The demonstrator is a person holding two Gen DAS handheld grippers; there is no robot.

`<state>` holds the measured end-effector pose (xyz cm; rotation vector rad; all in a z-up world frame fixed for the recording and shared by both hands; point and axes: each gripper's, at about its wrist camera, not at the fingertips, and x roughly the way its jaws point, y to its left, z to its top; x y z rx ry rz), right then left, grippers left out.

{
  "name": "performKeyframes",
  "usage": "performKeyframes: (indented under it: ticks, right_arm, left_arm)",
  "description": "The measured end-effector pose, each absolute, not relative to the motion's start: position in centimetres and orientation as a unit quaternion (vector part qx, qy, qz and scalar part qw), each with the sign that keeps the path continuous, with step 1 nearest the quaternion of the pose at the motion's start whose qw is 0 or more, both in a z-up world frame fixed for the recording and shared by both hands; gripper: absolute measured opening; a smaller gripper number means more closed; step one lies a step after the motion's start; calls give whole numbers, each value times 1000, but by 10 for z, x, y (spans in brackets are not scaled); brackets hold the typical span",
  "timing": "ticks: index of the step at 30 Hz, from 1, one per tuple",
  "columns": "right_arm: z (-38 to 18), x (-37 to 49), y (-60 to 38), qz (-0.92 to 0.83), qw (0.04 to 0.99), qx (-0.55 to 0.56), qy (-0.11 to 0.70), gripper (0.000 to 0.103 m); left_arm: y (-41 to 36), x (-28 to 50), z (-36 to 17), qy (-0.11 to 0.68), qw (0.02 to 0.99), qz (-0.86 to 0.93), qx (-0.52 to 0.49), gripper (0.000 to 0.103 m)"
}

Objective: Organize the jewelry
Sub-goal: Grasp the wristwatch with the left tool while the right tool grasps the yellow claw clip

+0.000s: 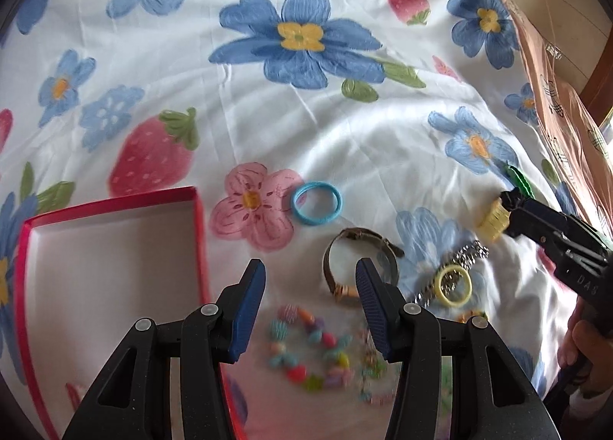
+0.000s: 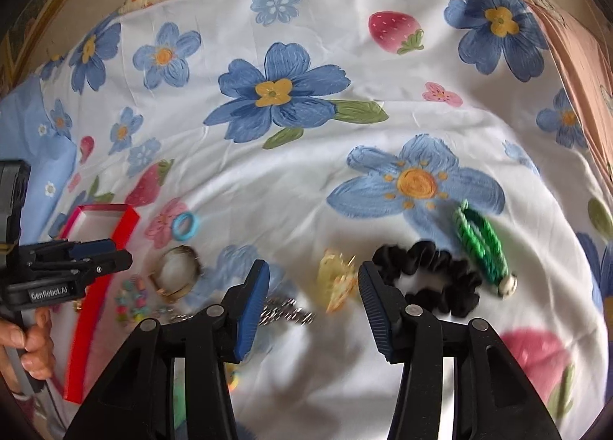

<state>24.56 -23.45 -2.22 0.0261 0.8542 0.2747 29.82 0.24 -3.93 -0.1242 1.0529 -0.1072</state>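
My left gripper [image 1: 310, 267] is open and holds nothing. It hangs over a colourful bead bracelet [image 1: 310, 348], with a brown watch [image 1: 360, 263] just ahead. The open red box [image 1: 115, 248] lies at its left, white inside. A blue hair tie [image 1: 317, 203], a yellow hair tie [image 1: 454, 284] and a silver chain [image 1: 465, 254] lie on the sheet. My right gripper [image 2: 314, 271] is open. A blurred yellow hair claw [image 2: 337, 283] lies between its fingertips, close to the right one and apart from the left. A black scrunchie [image 2: 429, 279] and a green braided bracelet [image 2: 482, 244] lie to its right.
Everything rests on a soft, wrinkled white bedsheet [image 1: 268, 125] printed with blue flowers and strawberries. A pink-brown pillow [image 1: 567, 102] borders it on the right. In the right wrist view a person's hand [image 2: 34, 344] grips the left gripper [image 2: 122, 254] beside the red box [image 2: 99, 225].
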Motion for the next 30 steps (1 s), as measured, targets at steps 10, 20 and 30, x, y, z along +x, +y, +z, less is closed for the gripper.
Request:
performKeyframes:
  ticks: [10,20,30]
  right_arm:
    - [-48,261,-228,135,886,-24,443,35]
    - [-36,244,-222,158,890,-6,428,23]
    - [-13,211,-208,199,890,18,409,23]
  left_arm:
    - [-15,331,-75,531,845,-55,-37,47]
    - [-21,321,-70,518,851,-81,-32,3]
    - [-2,276,-38,485,867,-89,-68,3]
